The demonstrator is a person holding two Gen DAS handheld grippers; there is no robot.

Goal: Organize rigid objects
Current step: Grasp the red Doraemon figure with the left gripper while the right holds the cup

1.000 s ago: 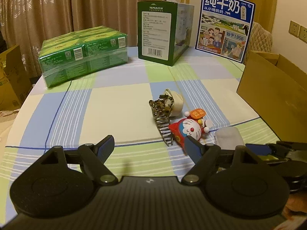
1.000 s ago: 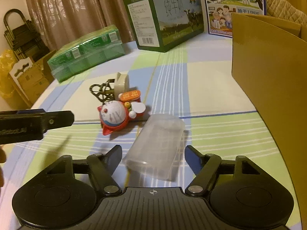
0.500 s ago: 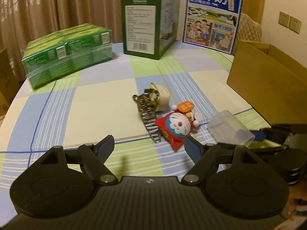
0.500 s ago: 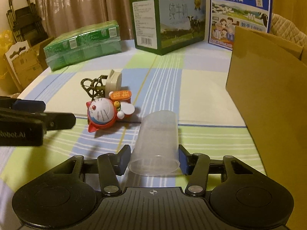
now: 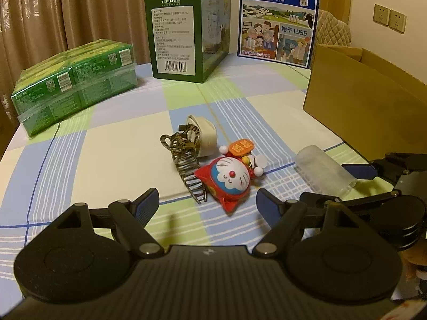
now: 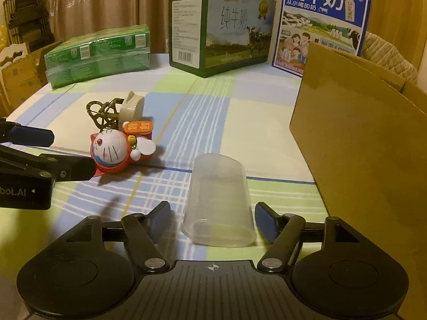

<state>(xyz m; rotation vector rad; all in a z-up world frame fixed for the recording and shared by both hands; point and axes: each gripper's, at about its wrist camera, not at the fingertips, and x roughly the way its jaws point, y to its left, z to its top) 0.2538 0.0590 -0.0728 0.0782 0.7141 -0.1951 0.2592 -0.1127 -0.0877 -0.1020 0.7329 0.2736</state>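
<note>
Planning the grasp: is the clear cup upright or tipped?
Tipped: the cup lies on its side on the tablecloth, its open mouth facing the camera.

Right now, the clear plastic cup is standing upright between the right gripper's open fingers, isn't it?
Not quite: the clear plastic cup is lying on its side, mouth toward the camera, between the open fingers of the right gripper; the pads don't touch it. The right wrist view shows this.

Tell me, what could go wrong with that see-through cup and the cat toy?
The clear plastic cup lies on its side between the right tongs, whose jaws have just been opening and do not touch it. Round and loose, it could roll away. Squeezed hard, its thin wall might buckle or pop out. The left tongs are open just before the red cat toy, so they could knock it into the hair claw.
</note>
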